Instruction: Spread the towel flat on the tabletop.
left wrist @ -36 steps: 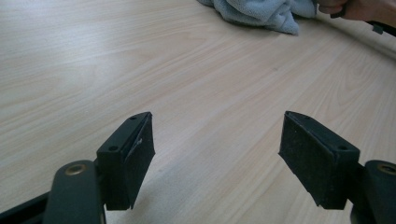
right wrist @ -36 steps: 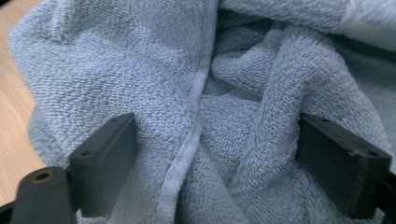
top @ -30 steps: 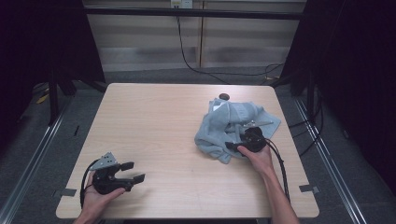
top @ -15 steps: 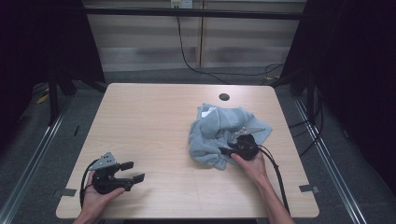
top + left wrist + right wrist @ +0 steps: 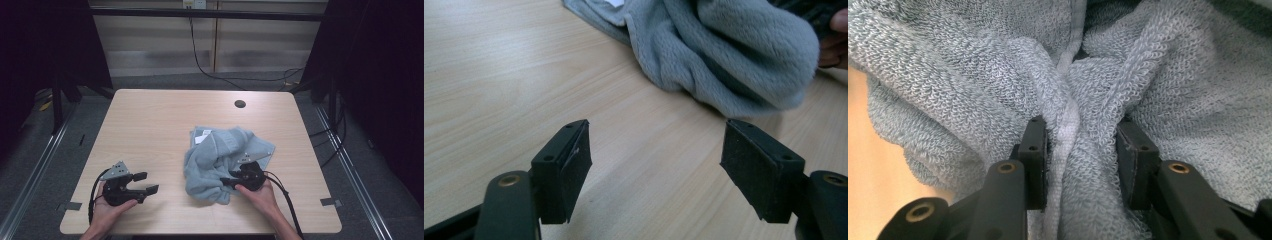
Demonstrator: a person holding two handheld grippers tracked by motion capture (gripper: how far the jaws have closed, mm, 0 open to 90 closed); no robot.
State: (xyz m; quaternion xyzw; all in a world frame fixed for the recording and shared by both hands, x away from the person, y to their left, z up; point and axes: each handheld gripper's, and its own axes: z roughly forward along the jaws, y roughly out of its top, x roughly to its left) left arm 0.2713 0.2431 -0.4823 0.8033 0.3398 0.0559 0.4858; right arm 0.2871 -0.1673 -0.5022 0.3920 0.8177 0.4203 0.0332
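A grey-blue terry towel (image 5: 220, 155) lies crumpled right of the table's middle, with a white label (image 5: 202, 136) showing at its far left. My right gripper (image 5: 226, 181) is at the towel's near edge. Its jaws have just been closing, and a thick fold of the towel (image 5: 973, 75) is pinched between the pads of my right gripper (image 5: 1080, 155). My left gripper (image 5: 145, 182) rests at the front left of the table, apart from the towel. In its own view my left gripper (image 5: 656, 165) stands open over bare wood, with the towel (image 5: 734, 55) beyond it.
The light wooden table (image 5: 150, 125) has a dark round hole (image 5: 240, 104) near its far edge. Bare wood lies to the left and far side of the towel. A hand (image 5: 834, 35) on the right gripper shows behind the towel. Cables trail off the table's front.
My right gripper has moved left and toward the table's near edge, dragging the towel with it into a tighter heap. My left gripper has stayed in place.
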